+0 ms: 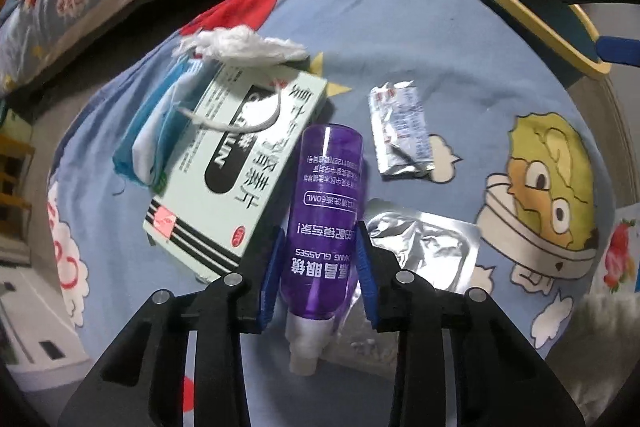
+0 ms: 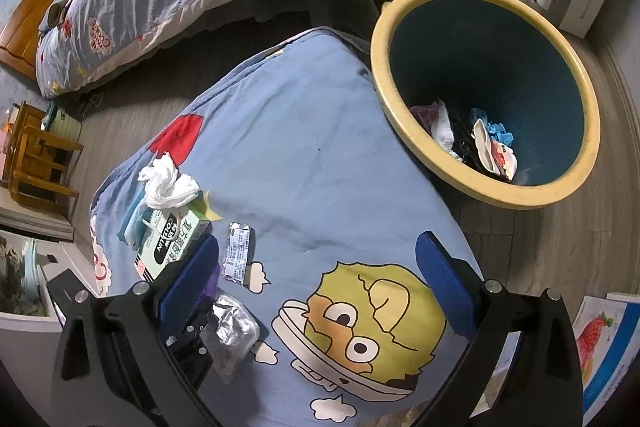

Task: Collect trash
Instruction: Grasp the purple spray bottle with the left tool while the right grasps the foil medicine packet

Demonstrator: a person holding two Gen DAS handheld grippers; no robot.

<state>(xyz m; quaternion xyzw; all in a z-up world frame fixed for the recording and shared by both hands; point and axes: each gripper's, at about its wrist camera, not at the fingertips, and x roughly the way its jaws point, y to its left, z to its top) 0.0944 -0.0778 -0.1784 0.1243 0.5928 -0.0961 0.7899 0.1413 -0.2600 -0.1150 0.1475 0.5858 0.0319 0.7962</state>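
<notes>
**Left tool bracketing a purple spray bottle on the cushion**

The left tool (image 1: 320, 275) straddles the purple spray bottle (image 1: 326, 211), one blue pad on either side of its lower body; the pads sit at or just off the plastic, and firm contact cannot be confirmed. The bottle lies on the cartoon-print cushion (image 1: 420, 39), white nozzle toward the camera, just beside a green medicine box (image 1: 240, 163) carrying a face mask (image 1: 148, 143) and a crumpled tissue (image 1: 240, 43). A foil sachet (image 1: 400, 131) and a blister sheet (image 1: 420, 247) lie nearby. The right tool (image 2: 316, 283) hangs wide open and empty above the cushion, near the yellow-rimmed trash bin (image 2: 404, 131). The bottle looks light, rigid and smooth: probably slippery, so best squeezed across mid-body rather than at the tapering nozzle.
</notes>
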